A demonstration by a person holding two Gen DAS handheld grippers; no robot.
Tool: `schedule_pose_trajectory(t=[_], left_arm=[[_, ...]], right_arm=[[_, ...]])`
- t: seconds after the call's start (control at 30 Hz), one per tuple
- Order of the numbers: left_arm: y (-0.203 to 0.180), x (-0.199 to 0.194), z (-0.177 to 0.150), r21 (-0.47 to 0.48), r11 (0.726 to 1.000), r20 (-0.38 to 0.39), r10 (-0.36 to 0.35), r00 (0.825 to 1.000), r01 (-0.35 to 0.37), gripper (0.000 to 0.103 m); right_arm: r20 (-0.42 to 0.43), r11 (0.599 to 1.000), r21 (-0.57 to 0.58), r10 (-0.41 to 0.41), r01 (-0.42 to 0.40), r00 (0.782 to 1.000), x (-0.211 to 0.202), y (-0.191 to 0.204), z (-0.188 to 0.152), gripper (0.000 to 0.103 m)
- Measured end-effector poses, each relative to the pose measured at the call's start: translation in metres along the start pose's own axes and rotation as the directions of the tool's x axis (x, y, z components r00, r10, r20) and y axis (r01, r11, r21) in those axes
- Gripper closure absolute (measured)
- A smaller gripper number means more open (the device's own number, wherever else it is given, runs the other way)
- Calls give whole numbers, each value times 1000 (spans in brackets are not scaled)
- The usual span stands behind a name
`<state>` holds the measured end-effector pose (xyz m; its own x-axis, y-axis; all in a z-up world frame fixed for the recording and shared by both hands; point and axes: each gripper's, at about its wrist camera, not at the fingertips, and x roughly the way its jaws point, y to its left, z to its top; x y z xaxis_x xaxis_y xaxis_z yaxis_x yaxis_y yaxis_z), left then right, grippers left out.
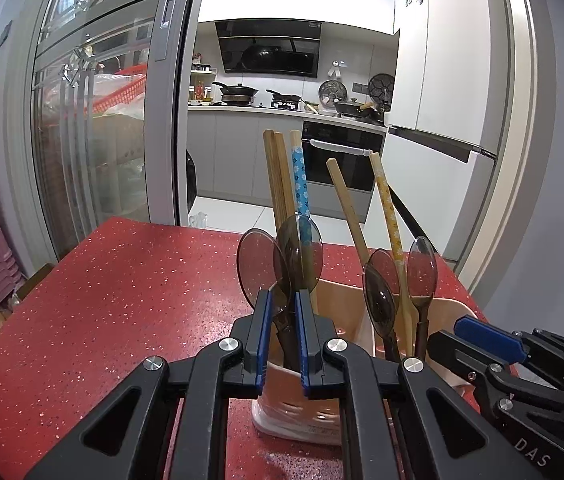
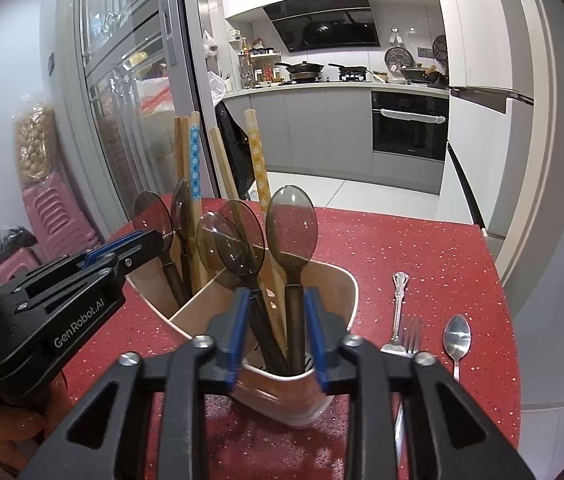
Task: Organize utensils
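A tan holder [image 2: 337, 292] with a wall down its middle stands on a red speckled table [image 1: 122, 300]. Smoky see-through plastic spoons [image 2: 291, 220] and wooden chopsticks [image 1: 278, 176] stand up in both halves. One stick has blue flowers [image 1: 299, 184], one has yellow flowers [image 2: 258, 160].

The left gripper [image 1: 282, 312] has black arms and blue pads. Its jaws sit close on each side of a dark spoon handle [image 1: 285, 332] in the holder; I cannot tell if they squeeze it. The right gripper [image 2: 278, 312] has its jaws apart, around the handles in the near half, not pinching any.

On the table just right of the holder lie a shiny metal fork [image 2: 411, 334], a small metal spoon [image 2: 457, 338] and a fancy silver handle [image 2: 398, 304].
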<state>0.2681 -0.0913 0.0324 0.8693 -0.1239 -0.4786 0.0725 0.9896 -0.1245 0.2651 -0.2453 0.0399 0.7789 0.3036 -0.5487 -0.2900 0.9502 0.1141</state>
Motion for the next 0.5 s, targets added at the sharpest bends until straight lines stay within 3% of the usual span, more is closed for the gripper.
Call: schedule_pose_trajectory(t=[0.5], left_arm=[[4,-11,2,16,1000,-15,-18,1000,18,66]], right_arm=[[6,999,32,-11,11,1000,-15,3,3,53]])
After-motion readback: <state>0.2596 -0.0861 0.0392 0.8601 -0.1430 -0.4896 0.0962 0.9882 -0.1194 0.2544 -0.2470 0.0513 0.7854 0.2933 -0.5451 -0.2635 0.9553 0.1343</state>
